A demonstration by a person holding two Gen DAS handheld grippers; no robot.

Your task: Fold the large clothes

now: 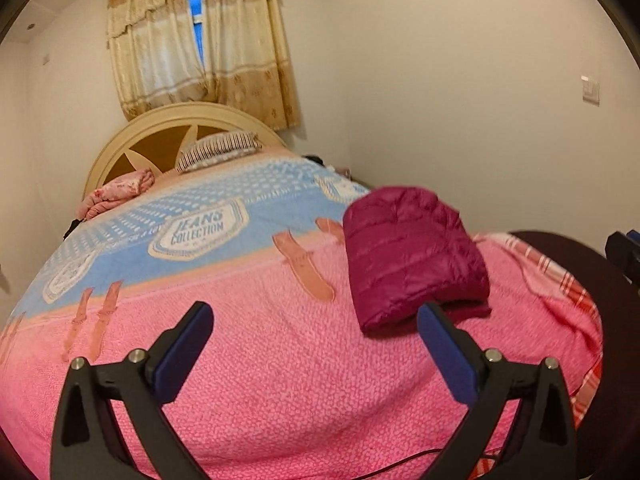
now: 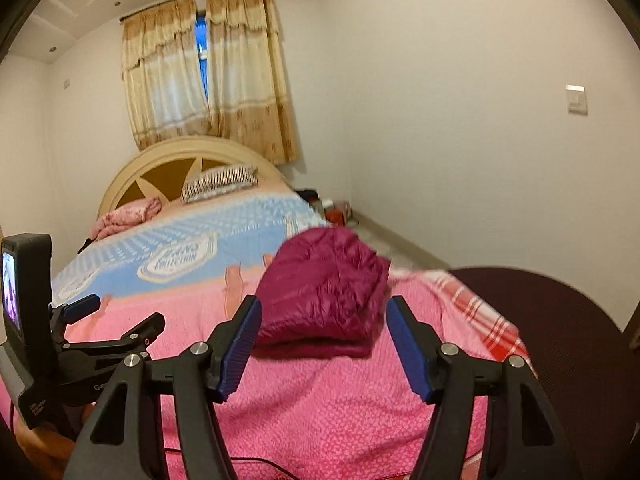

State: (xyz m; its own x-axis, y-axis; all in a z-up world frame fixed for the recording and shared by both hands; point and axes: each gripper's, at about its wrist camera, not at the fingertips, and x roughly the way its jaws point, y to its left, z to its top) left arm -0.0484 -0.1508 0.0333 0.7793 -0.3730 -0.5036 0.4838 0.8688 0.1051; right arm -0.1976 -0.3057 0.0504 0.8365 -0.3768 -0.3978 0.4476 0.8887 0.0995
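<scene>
A folded magenta puffer jacket (image 1: 412,256) (image 2: 324,292) lies as a compact bundle on the pink bedspread (image 1: 280,360) (image 2: 320,400), near the bed's right side. My left gripper (image 1: 316,312) is open and empty, held back from the jacket and left of it. My right gripper (image 2: 324,308) is open too, with nothing between its blue pads; the jacket lies just beyond its fingertips. The right wrist view also shows the left gripper (image 2: 92,312) at the far left, with its camera unit.
The bed carries a blue and pink cover, a striped pillow (image 1: 218,152) and a pink bundle (image 1: 116,194) by the cream headboard (image 1: 168,124). A dark round surface (image 2: 560,340) sits at the right. White walls and a curtained window (image 1: 196,40) lie behind.
</scene>
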